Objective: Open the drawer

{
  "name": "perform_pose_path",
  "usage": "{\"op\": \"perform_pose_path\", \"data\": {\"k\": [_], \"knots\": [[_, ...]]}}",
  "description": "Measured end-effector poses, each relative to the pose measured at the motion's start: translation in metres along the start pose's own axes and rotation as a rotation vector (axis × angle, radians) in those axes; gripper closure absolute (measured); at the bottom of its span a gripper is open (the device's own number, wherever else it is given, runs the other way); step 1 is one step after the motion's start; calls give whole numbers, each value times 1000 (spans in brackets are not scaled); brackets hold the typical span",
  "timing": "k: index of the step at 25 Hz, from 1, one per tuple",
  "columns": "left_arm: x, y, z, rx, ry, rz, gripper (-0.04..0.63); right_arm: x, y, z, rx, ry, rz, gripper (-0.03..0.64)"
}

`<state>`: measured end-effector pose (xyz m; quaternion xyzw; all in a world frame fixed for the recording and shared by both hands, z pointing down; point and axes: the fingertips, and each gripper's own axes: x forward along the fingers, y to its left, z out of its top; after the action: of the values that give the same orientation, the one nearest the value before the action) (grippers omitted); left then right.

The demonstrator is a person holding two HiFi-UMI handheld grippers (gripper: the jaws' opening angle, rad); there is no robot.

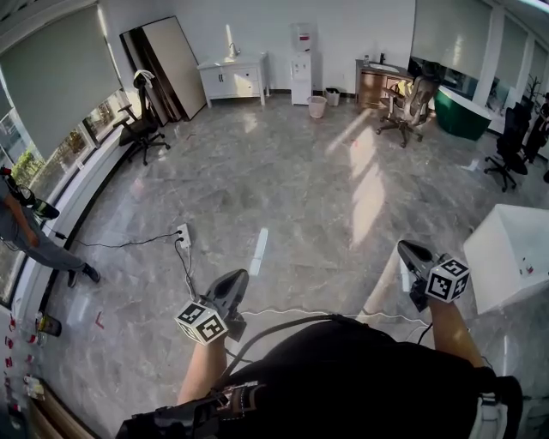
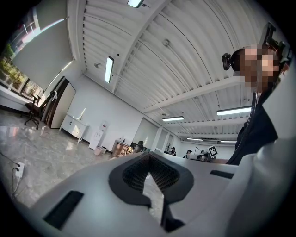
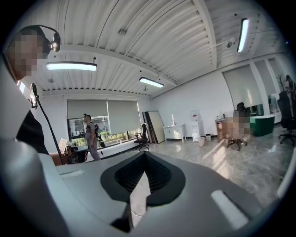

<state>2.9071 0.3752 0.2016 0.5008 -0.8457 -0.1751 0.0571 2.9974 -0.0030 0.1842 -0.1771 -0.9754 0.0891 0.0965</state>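
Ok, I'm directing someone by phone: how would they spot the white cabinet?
Look to the far wall. The white cabinet stands against it, between the leaning boards and the water dispenser. It is low and wide, unlike the tall narrow dispenser.

Far across the room the white cabinet [image 1: 233,79] is too small in my head view — whether it has a drawer I can't tell. The frame's edges cut off the white counter [image 1: 504,257] at right and a person [image 1: 21,233] at left.
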Motion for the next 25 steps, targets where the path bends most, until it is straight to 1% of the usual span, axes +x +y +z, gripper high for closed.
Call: {"op": "perform_pose_path", "data": {"k": [6,10,14,20,25], "knots": [[-28,38,18,-5,10,14,595,43,29,-1,8,8,-4,615],[-58,74,33,-5,7,26,595,77,54,-1,8,17,-11,615],[-80,102,44,3,22,55,595,102,67,1,7,17,-18,615],[-88,124,49,-14,9,68,595,132,74,-2,10,44,-5,615],[-77,138,46,-17,22,95,595,164,58,-1,13,50,22,615]]}}
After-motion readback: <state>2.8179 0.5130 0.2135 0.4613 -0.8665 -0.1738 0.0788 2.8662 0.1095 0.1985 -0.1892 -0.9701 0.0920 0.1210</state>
